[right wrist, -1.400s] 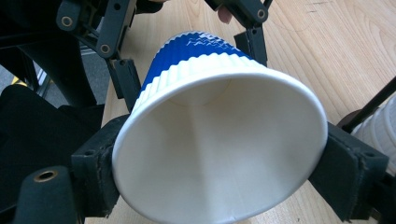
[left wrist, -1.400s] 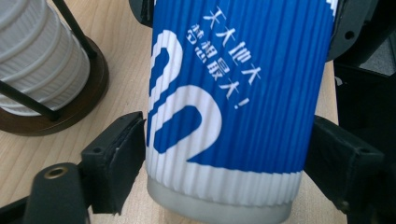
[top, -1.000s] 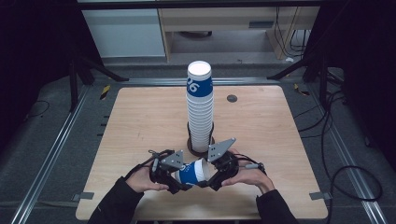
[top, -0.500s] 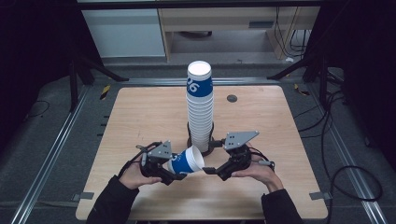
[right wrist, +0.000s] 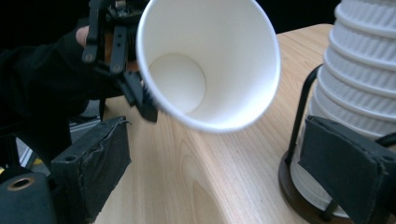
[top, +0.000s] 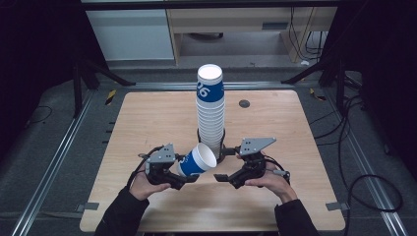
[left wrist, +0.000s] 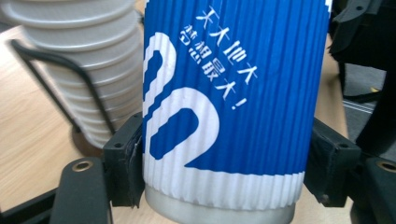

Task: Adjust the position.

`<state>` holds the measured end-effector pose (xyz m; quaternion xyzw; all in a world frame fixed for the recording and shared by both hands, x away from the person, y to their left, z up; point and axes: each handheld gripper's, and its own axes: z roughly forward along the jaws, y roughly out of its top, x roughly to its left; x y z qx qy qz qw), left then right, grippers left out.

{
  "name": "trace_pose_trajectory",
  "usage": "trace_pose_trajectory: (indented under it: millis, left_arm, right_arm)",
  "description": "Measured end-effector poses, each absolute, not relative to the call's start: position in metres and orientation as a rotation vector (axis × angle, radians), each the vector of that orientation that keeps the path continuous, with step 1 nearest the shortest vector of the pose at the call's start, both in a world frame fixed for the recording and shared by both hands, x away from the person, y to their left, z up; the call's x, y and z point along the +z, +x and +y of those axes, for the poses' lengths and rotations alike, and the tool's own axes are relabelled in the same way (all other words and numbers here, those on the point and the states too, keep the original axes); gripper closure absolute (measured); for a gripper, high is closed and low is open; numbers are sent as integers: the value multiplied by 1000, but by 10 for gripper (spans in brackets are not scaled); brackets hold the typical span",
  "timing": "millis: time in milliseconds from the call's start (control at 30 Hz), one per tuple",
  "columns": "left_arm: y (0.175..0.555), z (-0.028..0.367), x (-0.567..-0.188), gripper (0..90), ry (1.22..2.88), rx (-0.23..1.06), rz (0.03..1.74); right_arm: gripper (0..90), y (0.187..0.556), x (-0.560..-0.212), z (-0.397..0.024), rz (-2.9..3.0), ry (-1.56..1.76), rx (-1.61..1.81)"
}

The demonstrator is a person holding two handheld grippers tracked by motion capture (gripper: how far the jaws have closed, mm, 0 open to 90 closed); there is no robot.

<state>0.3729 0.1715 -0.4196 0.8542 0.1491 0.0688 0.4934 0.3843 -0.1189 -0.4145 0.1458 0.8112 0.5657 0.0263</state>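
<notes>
Left tongs pinching blue cup near its base, tilted above worktop. Right tongs spread, empty, just beside cup mouth, probably not touching. Cup stack behind.

I stand at a light wooden table on a grey floor with metal rails. Behind it I see pale cabinets; the surroundings are dark.
</notes>
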Motion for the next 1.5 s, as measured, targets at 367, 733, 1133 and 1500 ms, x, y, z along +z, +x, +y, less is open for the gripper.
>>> trace_pose_trajectory:
  millis: [367,733,1133,1500]
  left_arm:
    - [365,153,-424,270,2083,150,309]
    - [360,142,-425,270,2105,173,272]
    - [361,144,-425,260,2108,146,270]
    - [366,159,-418,163,2139,112,318]
  right_arm:
    - [85,384,-418,-108,2535,437,1805]
    - [117,383,-422,-98,2571,440,1825]
    - [156,384,-423,-99,2590,457,1865]
    - [157,383,-414,-108,2571,437,1772]
